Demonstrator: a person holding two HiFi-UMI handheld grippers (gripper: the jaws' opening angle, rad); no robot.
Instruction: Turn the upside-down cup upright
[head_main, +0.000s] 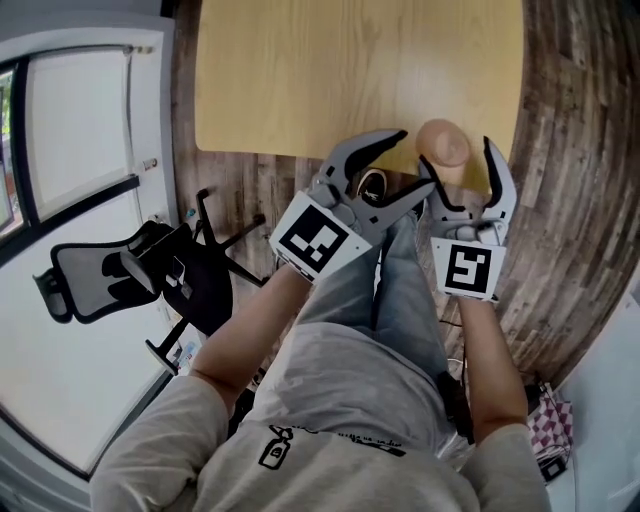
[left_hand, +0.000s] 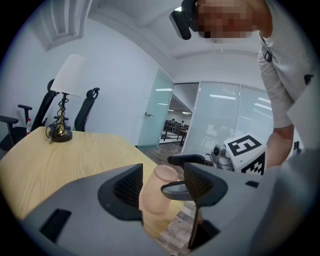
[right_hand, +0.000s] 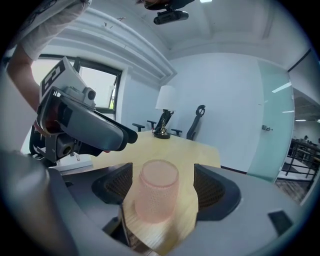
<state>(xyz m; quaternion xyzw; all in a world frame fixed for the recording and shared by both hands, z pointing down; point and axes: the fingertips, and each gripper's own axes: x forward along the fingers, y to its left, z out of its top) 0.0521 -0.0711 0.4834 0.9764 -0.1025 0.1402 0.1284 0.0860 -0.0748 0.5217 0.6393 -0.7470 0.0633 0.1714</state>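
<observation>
Cup upside down, frame centre: likely light, stiff plastic, dimpled wall grippy; grasp mid-wall. Right gripper, left gripper: jaws spread, empty.

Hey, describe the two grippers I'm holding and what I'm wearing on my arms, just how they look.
The left gripper and right gripper are both grey plastic, each with two curved jaws lined with dark, mesh-textured pads. Each carries a white cube printed with black square markers. The person wears a grey short-sleeved T-shirt, forearms uncovered.
</observation>
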